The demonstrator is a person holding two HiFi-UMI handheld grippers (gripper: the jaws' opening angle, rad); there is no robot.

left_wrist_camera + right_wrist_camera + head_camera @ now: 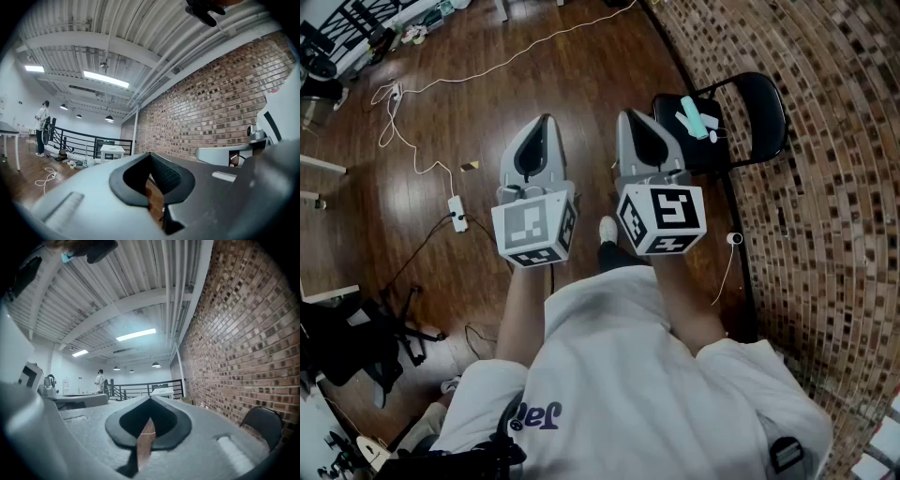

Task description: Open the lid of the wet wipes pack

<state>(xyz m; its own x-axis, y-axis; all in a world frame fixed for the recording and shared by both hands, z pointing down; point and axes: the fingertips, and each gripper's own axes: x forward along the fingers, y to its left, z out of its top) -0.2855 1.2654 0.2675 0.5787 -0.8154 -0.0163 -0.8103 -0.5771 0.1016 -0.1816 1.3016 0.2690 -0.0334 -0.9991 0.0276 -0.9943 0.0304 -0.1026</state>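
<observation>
- The wet wipes pack is, as far as I can judge, the flat mint-green thing on the seat of the black folding chair, in the upper right of the head view. It is too small there to show its lid.
- Its long axis runs from upper left to lower right in that frame. A small pale thing with a thin white cable lies just beside its lower end.
- The right gripper is the nearer one. Its tip stands just left of the chair in the frame, so the pack lies to the right of its fingers and lower, because the gripper is held up in the air.
- The left gripper is further to the left, well apart from the pack.
- The fingers of both grippers are closed tip to tip and grip nothing; only the wooden floor shows through the gap behind the tips.
- Both gripper views look across the room at the brick wall and the ceiling, not at the seat. I judge the coming move must turn to the right and go down, with the right gripper leading.
</observation>
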